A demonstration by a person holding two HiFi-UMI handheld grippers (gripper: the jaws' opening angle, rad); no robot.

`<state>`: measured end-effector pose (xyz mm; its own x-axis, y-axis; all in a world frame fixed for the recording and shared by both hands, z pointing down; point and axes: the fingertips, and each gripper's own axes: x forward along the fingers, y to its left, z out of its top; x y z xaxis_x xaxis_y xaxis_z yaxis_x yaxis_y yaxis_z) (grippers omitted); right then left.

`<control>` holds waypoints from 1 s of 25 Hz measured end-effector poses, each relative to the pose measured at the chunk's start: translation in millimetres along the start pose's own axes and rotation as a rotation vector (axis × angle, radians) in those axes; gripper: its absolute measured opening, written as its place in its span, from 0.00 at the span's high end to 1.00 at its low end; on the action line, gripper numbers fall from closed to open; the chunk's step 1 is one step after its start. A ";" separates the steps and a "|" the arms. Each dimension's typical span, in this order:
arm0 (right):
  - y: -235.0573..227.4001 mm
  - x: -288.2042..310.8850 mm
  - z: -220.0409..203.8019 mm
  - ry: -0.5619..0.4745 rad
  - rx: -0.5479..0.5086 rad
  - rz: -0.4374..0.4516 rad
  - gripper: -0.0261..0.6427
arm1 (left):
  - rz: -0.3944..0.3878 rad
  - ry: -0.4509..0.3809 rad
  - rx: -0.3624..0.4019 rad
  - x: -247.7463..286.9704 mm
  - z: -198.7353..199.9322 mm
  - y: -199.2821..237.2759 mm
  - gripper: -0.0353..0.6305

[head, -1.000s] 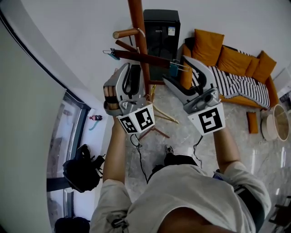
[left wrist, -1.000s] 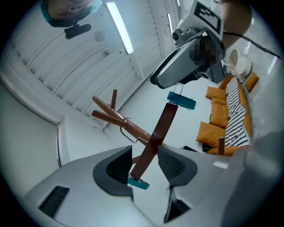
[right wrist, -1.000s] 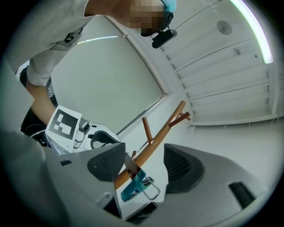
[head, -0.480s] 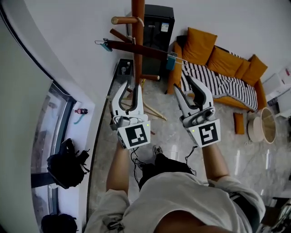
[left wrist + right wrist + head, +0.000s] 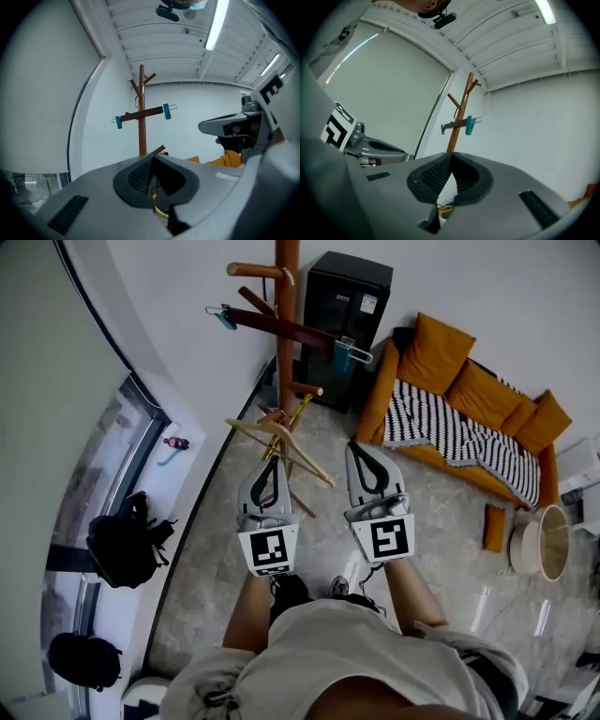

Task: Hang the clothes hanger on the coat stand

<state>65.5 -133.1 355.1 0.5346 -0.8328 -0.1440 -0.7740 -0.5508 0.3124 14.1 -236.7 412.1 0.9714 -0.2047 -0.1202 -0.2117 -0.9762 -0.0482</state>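
Hanging on the stand [image 5: 286, 362], the hanger [image 5: 309, 334] with teal clips lies across the pole, far beyond both grippers. Left gripper [image 5: 269, 470] and right gripper [image 5: 358, 451] sit side by side near the person, jaws closed together, holding nothing.

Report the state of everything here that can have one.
Left claw: shut, empty.
Right claw: shut, empty.
Coat stand: upright.
Dark hanger: hanging on the stand.
Light wooden hanger: tilted, low beside the stand; hooked or not, unclear.
Black cabinet: door closed.
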 end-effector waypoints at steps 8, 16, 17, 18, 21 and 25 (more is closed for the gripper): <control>-9.6 -74.0 4.1 -0.053 0.027 0.088 0.95 | 0.091 0.021 0.044 -50.0 15.1 -64.7 0.93; 1.0 -151.0 -4.8 -0.030 0.038 0.186 0.95 | 0.172 0.063 0.048 -119.1 14.1 -123.3 0.93; 3.1 -157.1 -1.0 -0.035 0.043 0.193 0.95 | 0.173 0.068 0.067 -125.9 18.3 -126.6 0.93; 5.4 -163.2 3.7 -0.042 0.047 0.198 0.95 | 0.173 0.070 0.084 -132.3 22.6 -129.3 0.93; 14.4 -182.6 17.0 -0.056 0.066 0.195 0.95 | 0.172 0.062 0.101 -150.0 31.8 -135.7 0.93; 23.7 -210.2 28.1 -0.054 0.068 0.172 0.95 | 0.151 0.045 0.092 -173.3 39.2 -148.5 0.93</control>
<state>-74.8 27.4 366.3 0.3745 -0.9159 -0.1444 -0.8746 -0.4007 0.2732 -127.0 -53.4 401.2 0.9312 -0.3536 -0.0883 -0.3625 -0.9237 -0.1242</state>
